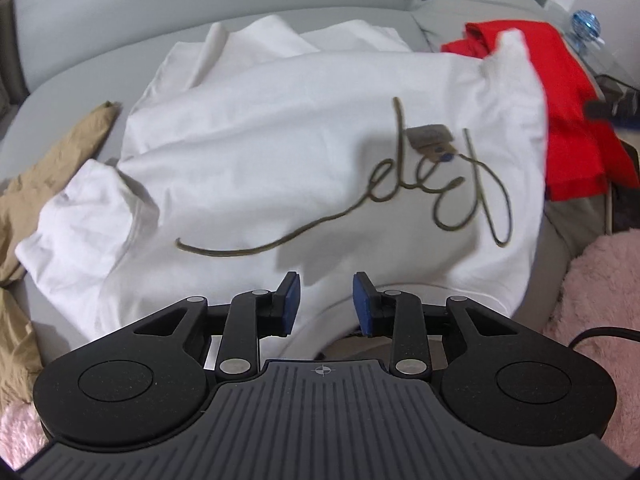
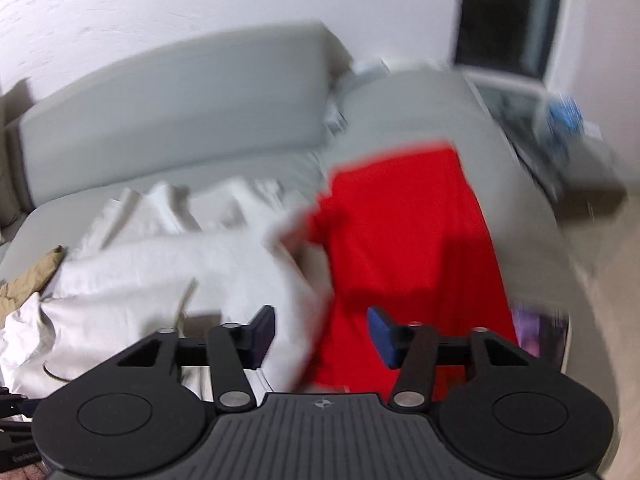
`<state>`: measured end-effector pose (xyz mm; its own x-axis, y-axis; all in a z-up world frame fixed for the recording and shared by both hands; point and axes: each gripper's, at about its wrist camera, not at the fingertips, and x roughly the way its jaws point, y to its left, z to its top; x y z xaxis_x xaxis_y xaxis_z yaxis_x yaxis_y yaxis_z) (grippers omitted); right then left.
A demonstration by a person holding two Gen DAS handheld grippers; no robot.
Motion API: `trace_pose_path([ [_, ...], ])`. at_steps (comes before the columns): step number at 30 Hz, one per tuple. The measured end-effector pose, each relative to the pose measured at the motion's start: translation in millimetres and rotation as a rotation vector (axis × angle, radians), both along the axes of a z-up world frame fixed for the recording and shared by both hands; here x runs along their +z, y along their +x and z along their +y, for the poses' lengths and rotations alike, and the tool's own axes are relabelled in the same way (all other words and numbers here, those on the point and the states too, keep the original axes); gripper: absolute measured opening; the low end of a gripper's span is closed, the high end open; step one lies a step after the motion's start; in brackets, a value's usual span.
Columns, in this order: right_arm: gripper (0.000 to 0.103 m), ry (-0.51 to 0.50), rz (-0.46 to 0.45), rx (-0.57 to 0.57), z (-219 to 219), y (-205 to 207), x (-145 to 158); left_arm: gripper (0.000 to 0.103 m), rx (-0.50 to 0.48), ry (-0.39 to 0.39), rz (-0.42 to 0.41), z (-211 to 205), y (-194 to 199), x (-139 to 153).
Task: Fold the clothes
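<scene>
Clothes are spread over a grey sofa [image 1: 200,32], and nothing is held by either set of fingers. In the left wrist view, the left gripper [image 1: 325,304] is seen at the lower centre of the frame with its blue-padded fingers [image 1: 291,300] parted by a moderate gap; only the hem of a white T-shirt [image 1: 260,152] and a strip of sofa are seen between them, and no cloth is pinched. The white T-shirt is laid across the middle of the frame, face up, with a dark cursive print [image 1: 420,196] running from lower centre to the right. One sleeve is bunched at the left edge of the frame. A tan garment [image 1: 44,172] is found at the far left, just beside that sleeve. A red garment [image 1: 576,120] is draped at the upper right, its edge overlapped by the shirt's corner. Pink fluffy fabric [image 1: 592,280] is seen at the lower right.

In the right wrist view, which is blurred, the right gripper [image 2: 322,334] is shown with its fingers [image 2: 382,336] held wider apart and empty. Beyond them the red garment [image 2: 400,232] is seen at centre right and the white T-shirt [image 2: 160,272] at centre left, both on the sofa [image 2: 180,112].
</scene>
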<state>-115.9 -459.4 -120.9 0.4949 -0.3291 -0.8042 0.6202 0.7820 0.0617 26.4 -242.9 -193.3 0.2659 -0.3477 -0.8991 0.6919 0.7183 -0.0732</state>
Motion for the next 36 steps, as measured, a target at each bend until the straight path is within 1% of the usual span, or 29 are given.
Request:
trace_pose_path([
  [2,0.034,0.067,0.005,-0.017,0,-13,-16,0.035,-0.039,-0.007,-0.006,-8,-7,2],
  [3,0.033,0.081,0.000,-0.016,2,-18,-20,0.035,-0.051,-0.009,-0.007,-12,-10,3],
  [5,0.033,0.098,-0.026,-0.012,3,-21,-24,0.035,-0.073,-0.013,-0.009,-21,-15,4],
  [7,0.033,0.104,-0.074,-0.015,-2,-21,-24,0.035,-0.081,-0.013,-0.008,-29,-17,4],
  [9,0.033,0.098,-0.103,-0.023,-11,-13,-25,0.035,-0.088,-0.011,-0.008,-37,-18,3],
  [12,0.033,0.060,-0.132,-0.056,-29,8,-29,0.035,-0.090,0.002,-0.002,-45,-16,0],
  [13,0.033,0.051,-0.132,-0.069,-36,15,-32,0.035,-0.090,0.007,0.001,-46,-15,-1],
  [15,0.032,0.068,-0.109,-0.068,-46,28,-41,0.035,-0.086,0.018,0.006,-48,-13,-4],
  [16,0.029,0.081,-0.093,-0.046,-46,36,-45,0.035,-0.082,0.023,0.009,-48,-12,-6],
  [17,0.029,0.094,-0.076,-0.014,-43,43,-48,0.035,-0.076,0.027,0.014,-48,-10,-8],
  [20,0.029,0.105,-0.086,0.195,-8,67,-50,0.035,-0.057,0.037,0.026,-47,-3,-13],
  [22,0.028,0.184,-0.084,0.330,14,80,-54,0.035,-0.047,0.047,0.036,-47,0,-17],
  [24,0.028,0.292,-0.067,0.477,37,89,-58,0.035,-0.043,0.054,0.038,-47,2,-20],
  [25,0.028,0.302,-0.072,0.518,45,88,-56,0.036,-0.043,0.054,0.038,-47,2,-20],
  [26,0.028,0.290,-0.083,0.542,50,85,-51,0.036,-0.043,0.053,0.038,-46,2,-20],
  [28,0.028,0.256,-0.114,0.531,50,76,-42,0.036,-0.040,0.047,0.040,-43,4,-21],
  [30,0.028,0.190,-0.147,0.472,40,66,-32,0.036,-0.035,0.043,0.045,-42,6,-22],
  [31,0.029,0.141,-0.150,0.428,31,61,-29,0.036,-0.031,0.040,0.047,-42,7,-23],
  [34,0.034,0.066,-0.108,0.305,-7,64,-31,0.036,-0.022,0.030,0.053,-42,9,-24],
  [36,0.034,0.069,-0.100,0.273,-24,69,-36,0.036,-0.021,0.026,0.056,-42,8,-24],
])
